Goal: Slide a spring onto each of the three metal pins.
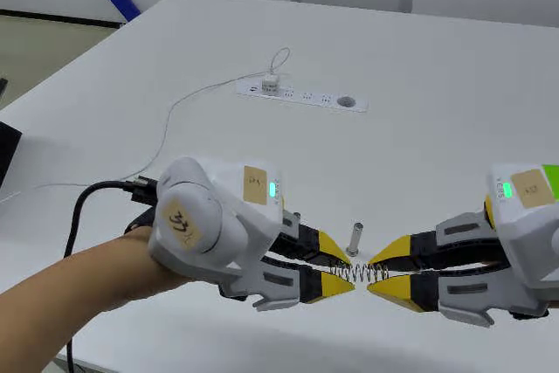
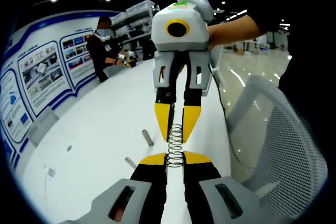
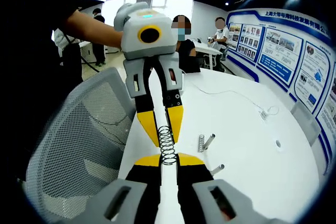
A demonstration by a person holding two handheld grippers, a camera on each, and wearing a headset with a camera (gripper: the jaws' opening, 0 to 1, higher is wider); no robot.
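In the head view, my left gripper (image 1: 347,270) and right gripper (image 1: 377,275) meet tip to tip over the white table (image 1: 419,128). Each is pinched narrow on one end of a small steel coil spring (image 1: 361,272), with a short upright metal pin (image 1: 355,238) just behind. The left gripper view shows that spring bridging both pairs of yellow tips. The right gripper view shows the same.

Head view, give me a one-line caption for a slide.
Left claw and right claw grip one spring between them over the white table, a metal pin standing just behind.
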